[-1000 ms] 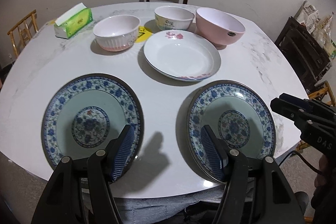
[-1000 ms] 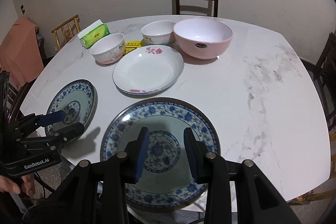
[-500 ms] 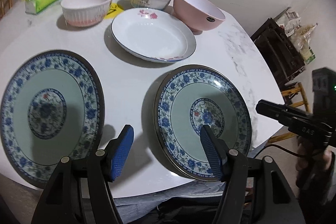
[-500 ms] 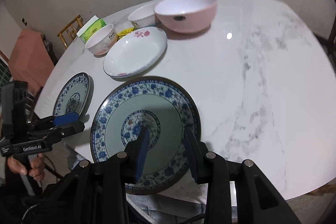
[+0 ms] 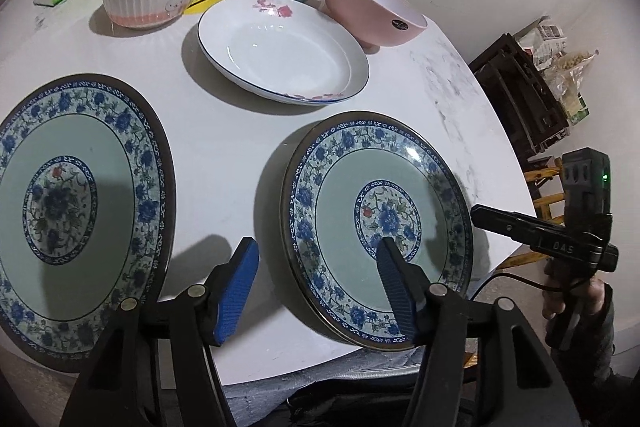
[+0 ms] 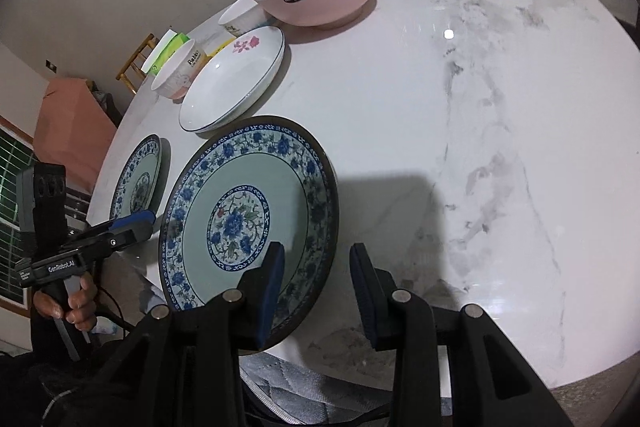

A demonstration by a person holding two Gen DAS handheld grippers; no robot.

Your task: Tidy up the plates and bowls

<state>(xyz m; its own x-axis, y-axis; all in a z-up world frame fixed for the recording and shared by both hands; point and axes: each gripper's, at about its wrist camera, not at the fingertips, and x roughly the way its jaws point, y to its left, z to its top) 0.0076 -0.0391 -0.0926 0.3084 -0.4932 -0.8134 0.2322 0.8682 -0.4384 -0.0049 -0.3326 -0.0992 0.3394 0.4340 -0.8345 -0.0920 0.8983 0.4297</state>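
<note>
- While closing in over the near table edge, left gripper (image 5: 316, 273) jaws narrowing, nothing clamped; straddling the left rim of the right-hand blue floral plate (image 5: 376, 223), earlier farther off.
- Right gripper (image 6: 316, 277): jaws apart, unchanged, astride the same plate's right rim; a two-sided lift looks imminent.
- Beyond: twin blue floral plate (image 5: 76, 211), white rose plate (image 5: 280, 47), three bowls behind.

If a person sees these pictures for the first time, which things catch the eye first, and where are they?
Two matching blue-flowered plates lie at the near edge of the white marble table: the left plate and the right plate. Behind them lies a white plate with pink flowers, and beyond it stands a large pink bowl.
</note>
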